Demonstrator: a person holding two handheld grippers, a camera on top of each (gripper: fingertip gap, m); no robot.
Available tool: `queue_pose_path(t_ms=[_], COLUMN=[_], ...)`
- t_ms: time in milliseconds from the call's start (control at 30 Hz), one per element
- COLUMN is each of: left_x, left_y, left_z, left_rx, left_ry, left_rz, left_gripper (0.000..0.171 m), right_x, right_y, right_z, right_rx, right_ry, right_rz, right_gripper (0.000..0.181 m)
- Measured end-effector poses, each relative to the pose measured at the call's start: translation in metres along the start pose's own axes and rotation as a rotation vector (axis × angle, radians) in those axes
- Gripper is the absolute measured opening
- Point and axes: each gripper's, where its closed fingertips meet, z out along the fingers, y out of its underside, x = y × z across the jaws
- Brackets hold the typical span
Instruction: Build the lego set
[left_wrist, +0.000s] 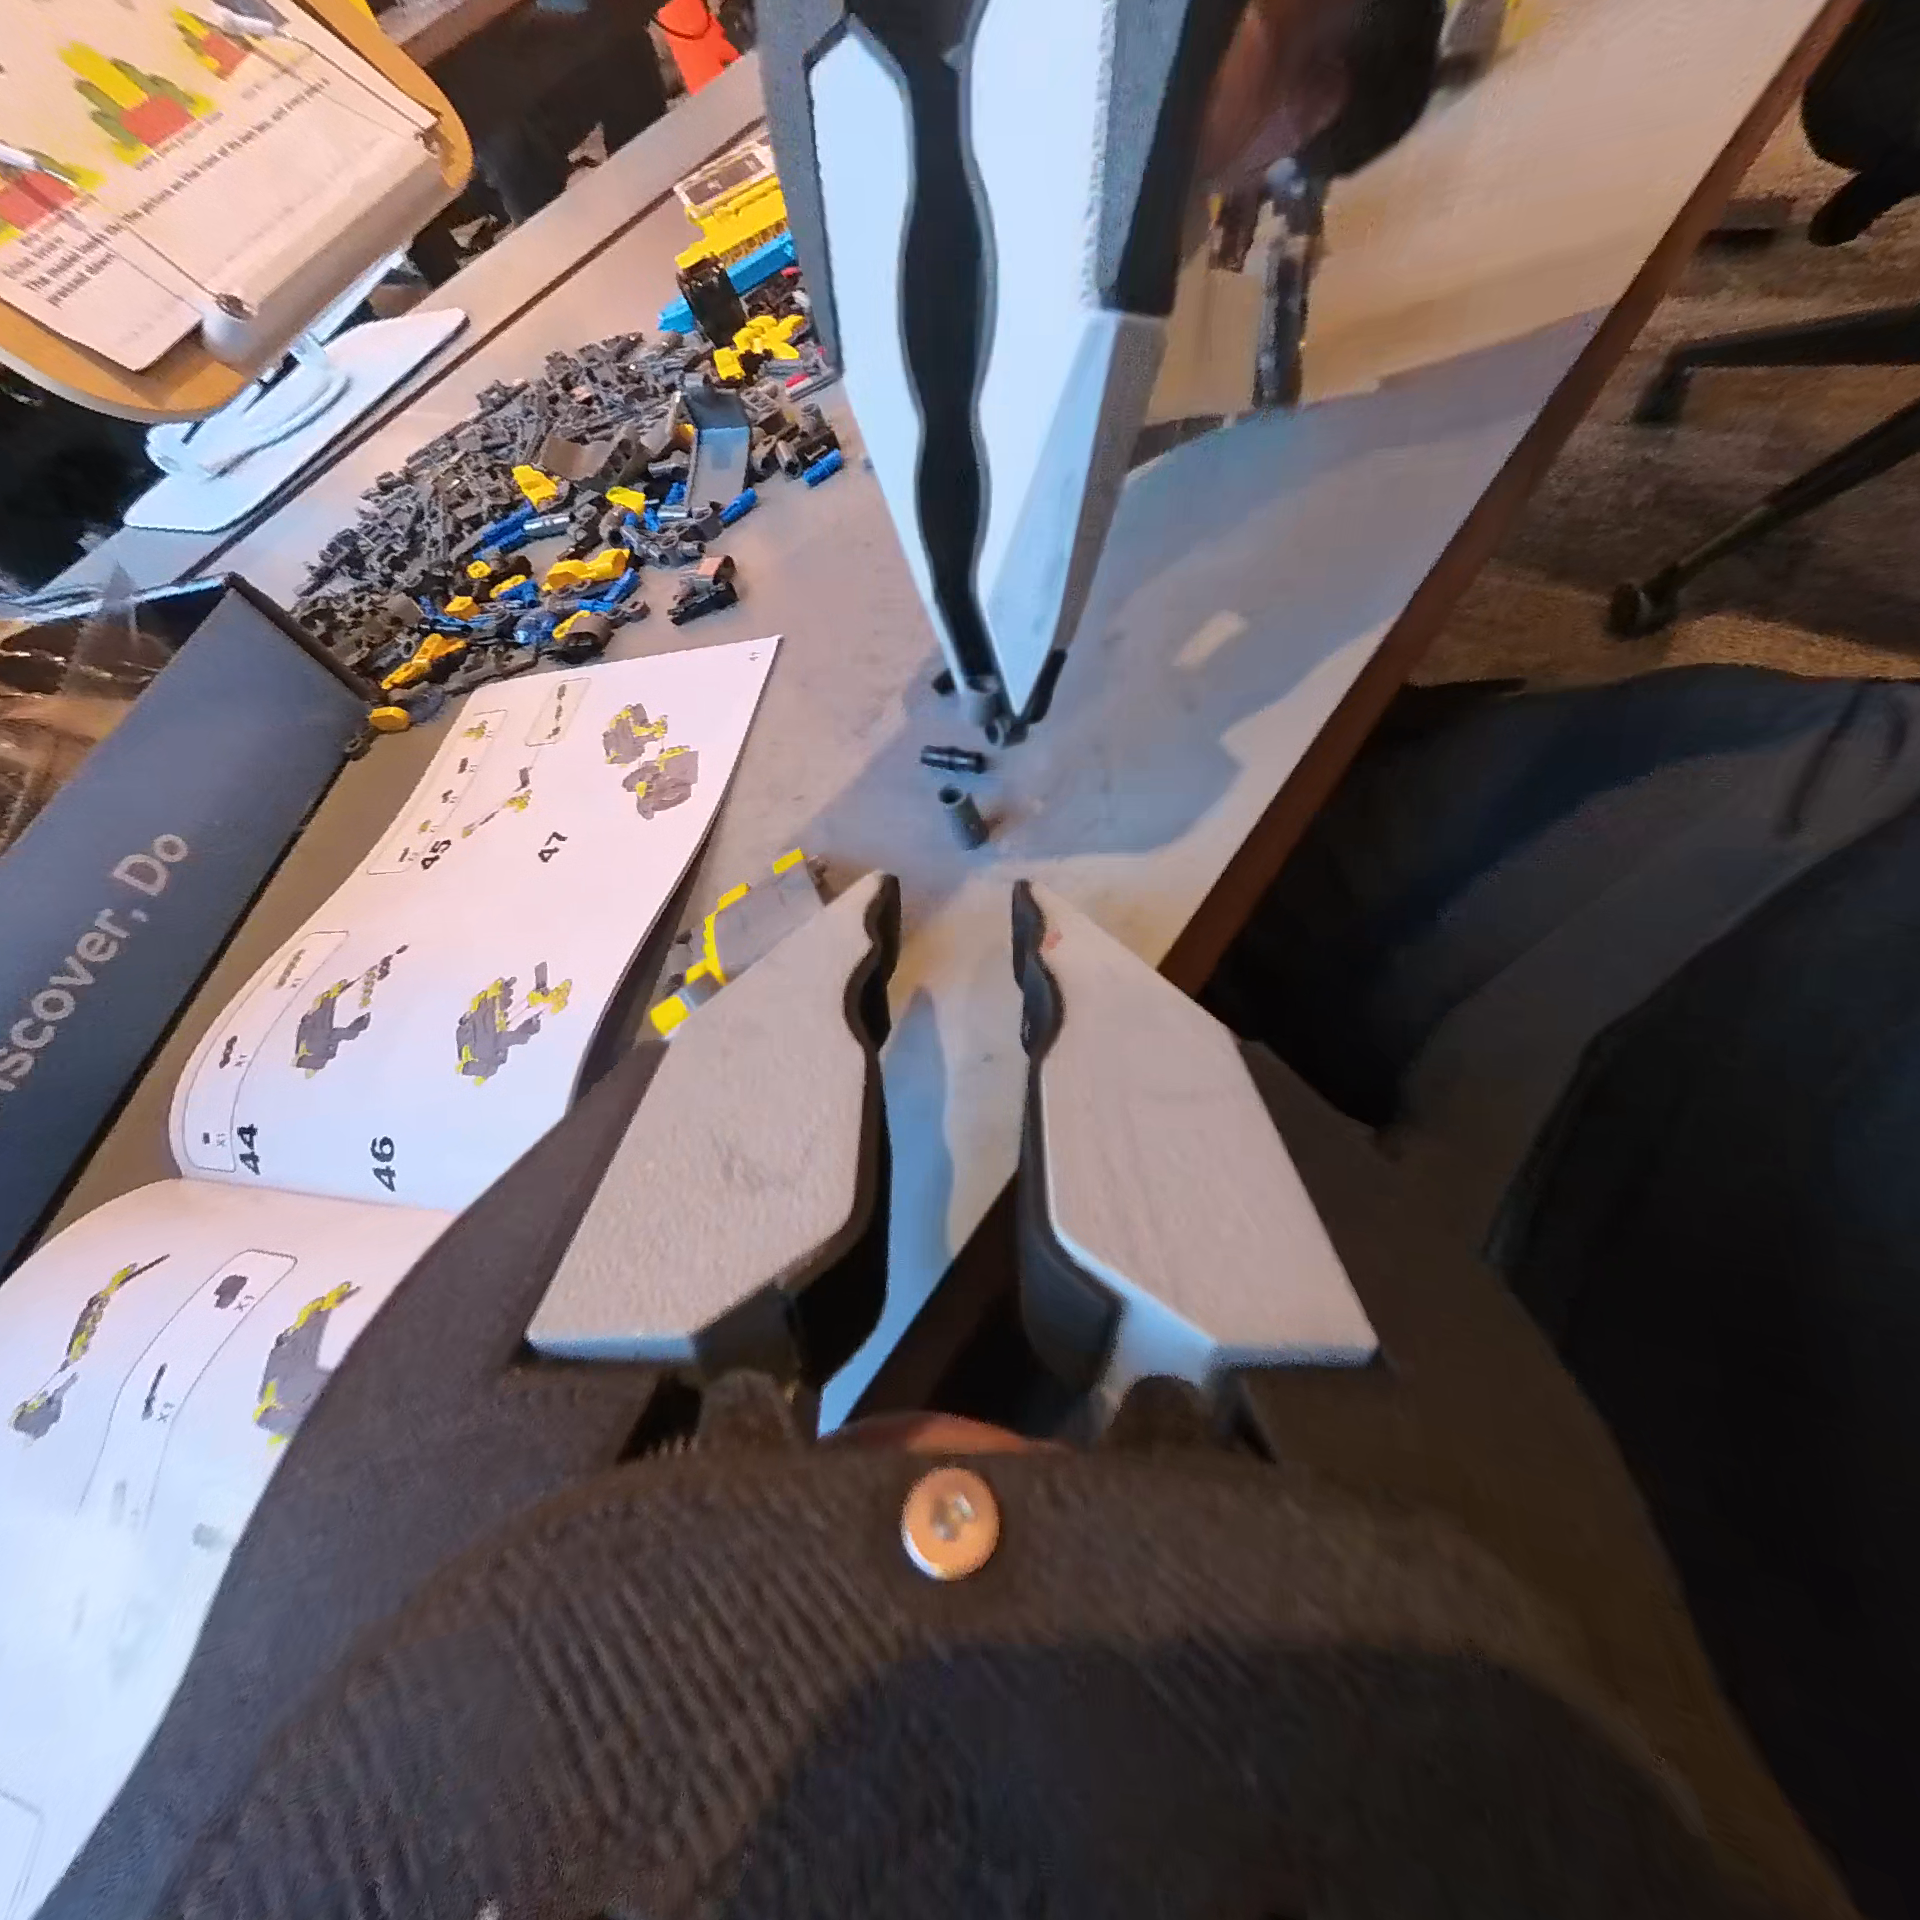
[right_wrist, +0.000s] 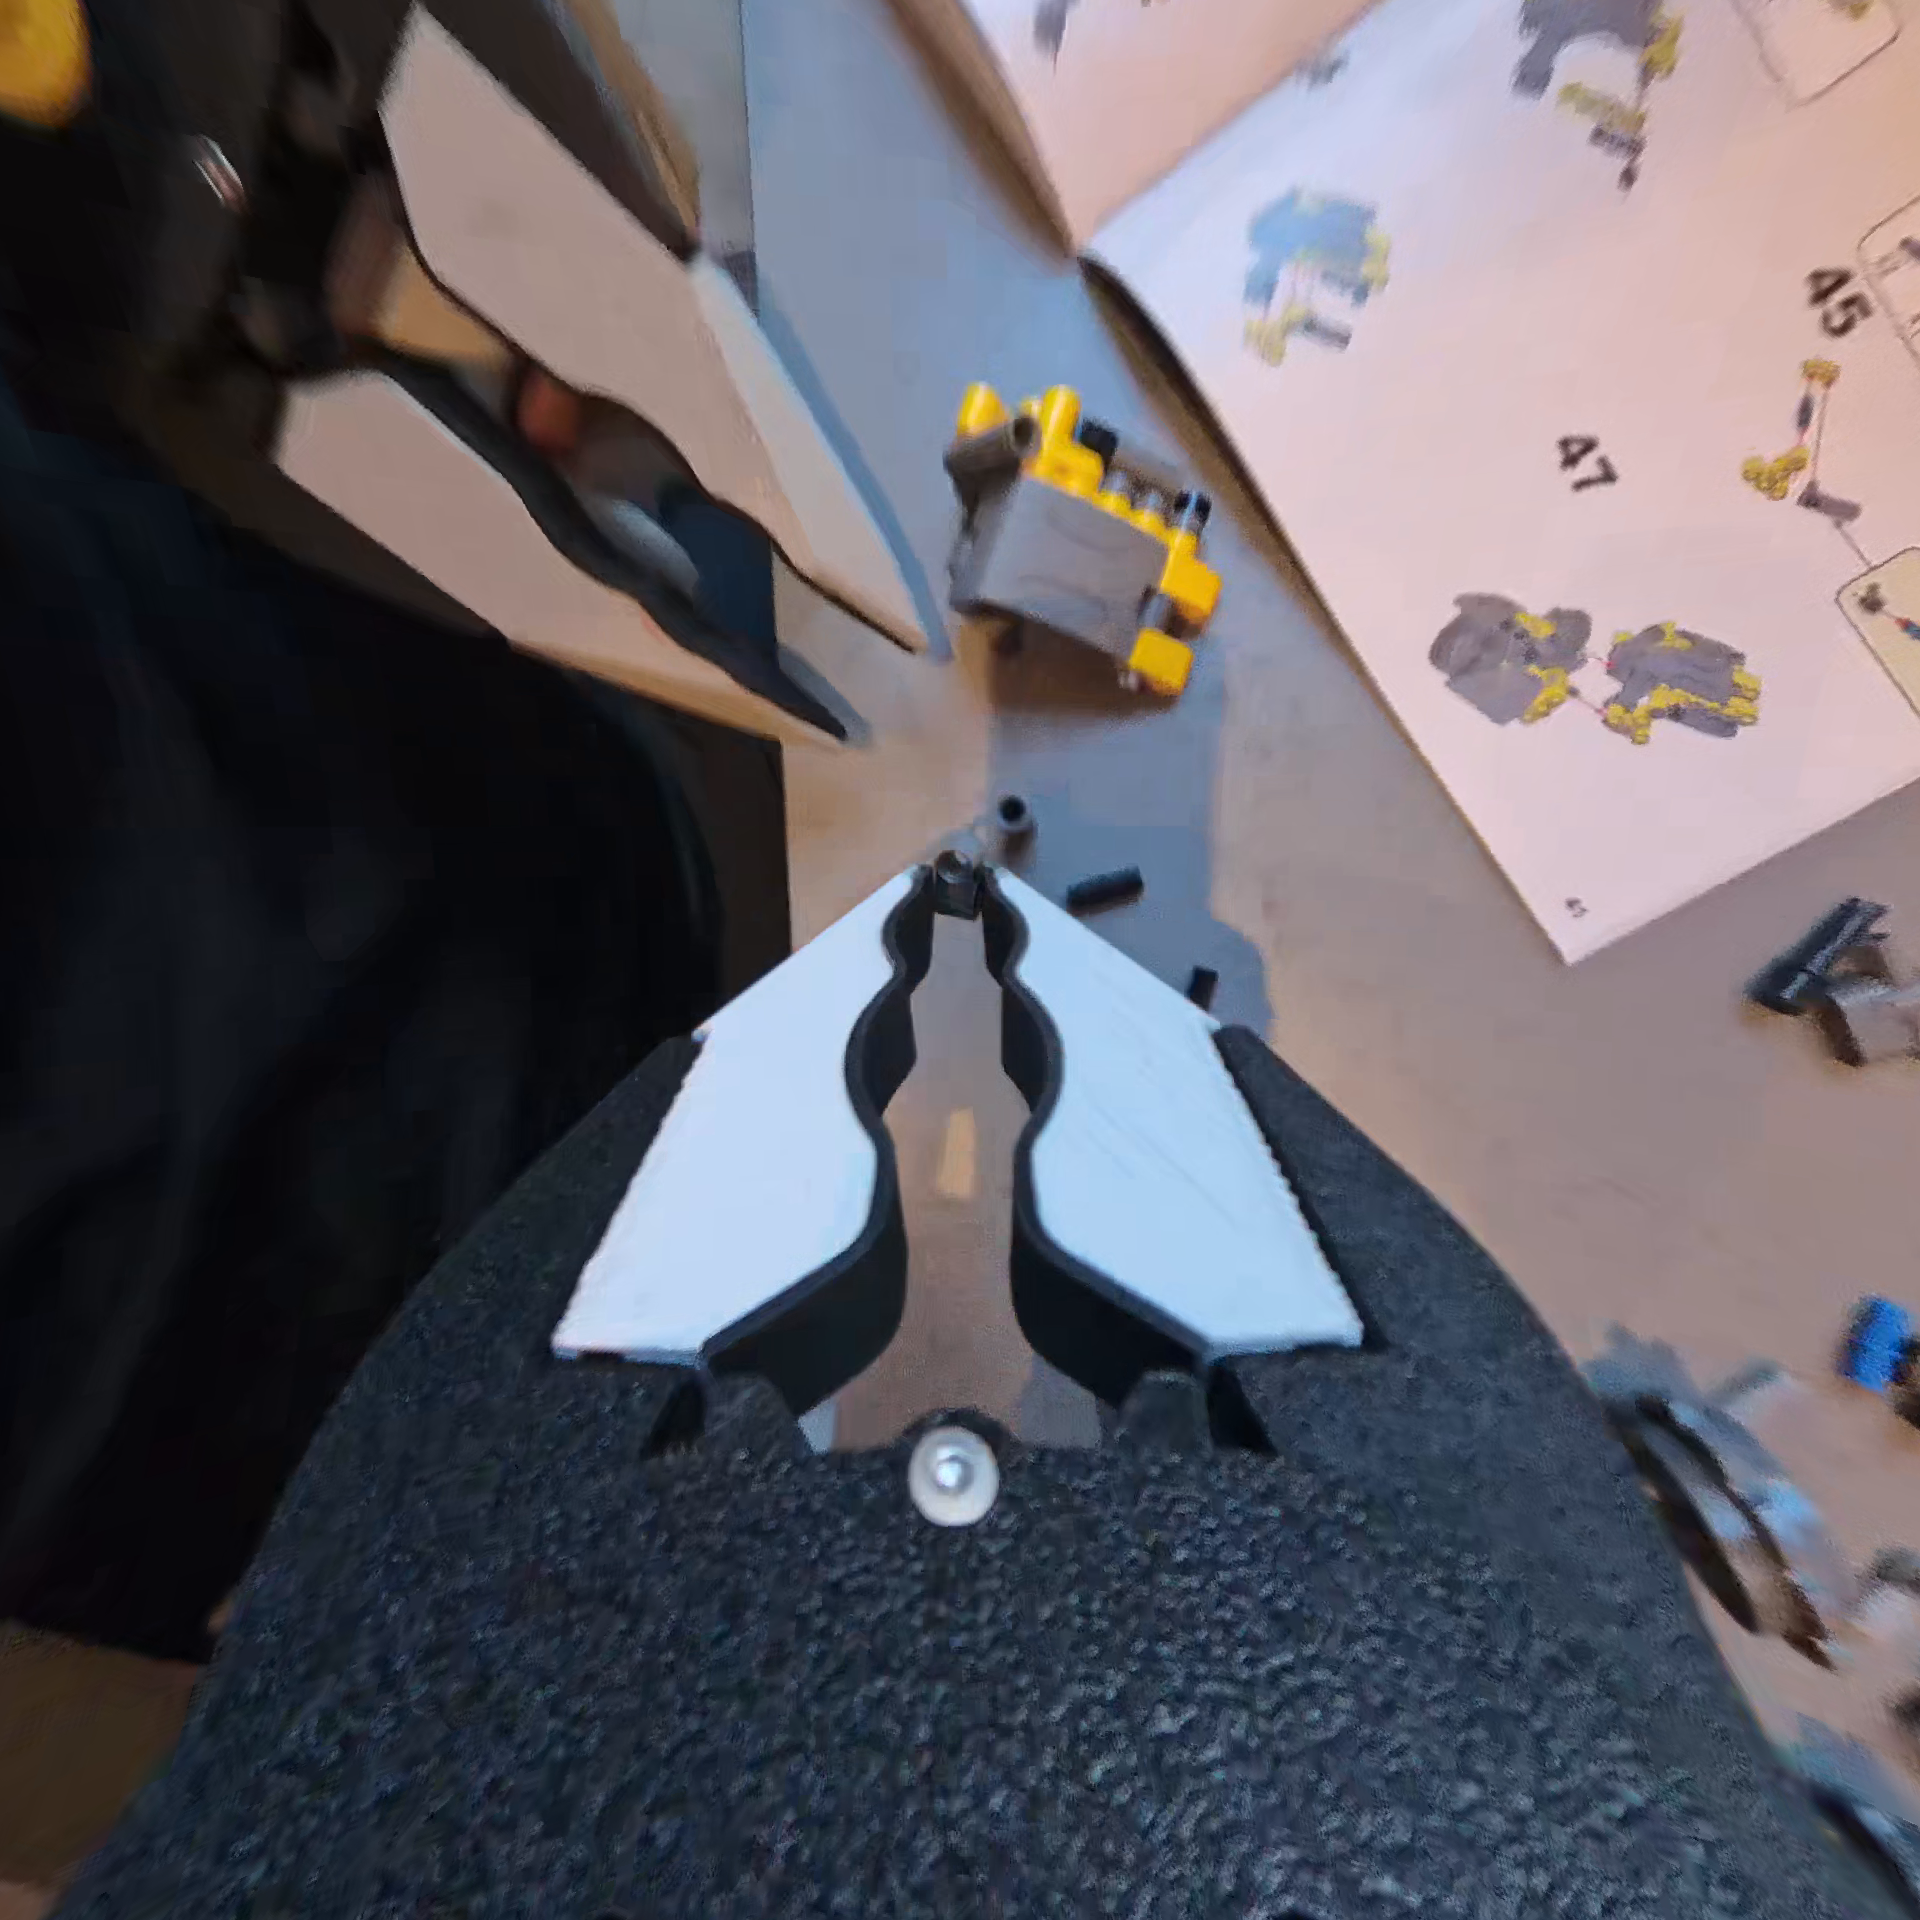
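My right gripper (right_wrist: 956, 883) is shut on a small black pin (right_wrist: 954, 894), with its tips down at the grey table (right_wrist: 1351, 1039). In the left wrist view it (left_wrist: 1000, 709) comes down from above. More small dark pins lie close by (right_wrist: 1104, 888) (left_wrist: 951, 758). My left gripper (left_wrist: 958, 914) is open and empty, a little nearer the table's edge than the pins. It also shows in the right wrist view (right_wrist: 883, 681). A yellow and grey sub-assembly (right_wrist: 1081, 540) lies just beside its left finger (left_wrist: 748, 925).
An open instruction booklet (left_wrist: 468, 914) lies to the left, with a dark box (left_wrist: 135, 862) beyond it. A pile of grey, blue and yellow parts (left_wrist: 551, 520) sits farther back. A stand holding a printed sheet (left_wrist: 208, 156) is at the far left. The table's edge (left_wrist: 1351, 748) runs along the right. My two grippers' fingertips are within a few centimetres of each other.
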Motion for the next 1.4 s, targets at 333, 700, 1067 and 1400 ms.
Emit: queue_pose_path(t_ms=[333,700,1067,1400], left_x=[0.012,0.012,0.018,0.029], left_y=[0.002,0.005,0.0,-0.009], left_z=[0.005,0.006,0.01,0.02], left_rx=[-0.02,-0.025,-0.035,-0.051], left_ry=[0.042,0.056,0.073,0.109], left_rz=[0.003,-0.013,0.05,0.129], left_gripper=[0.02,0.019,0.021,0.021], right_x=[0.005,0.007,-0.004,-0.001], right_y=[0.02,0.021,0.015,0.031], right_z=[0.013,0.013,0.01,-0.003], right_rx=[-0.243,-0.231,-0.155,-0.087], right_ry=[0.046,0.03,-0.044,0.043], right_rz=[-0.2,-0.205,-0.167,-0.103], right_gripper=[0.008,0.015,0.011,0.022])
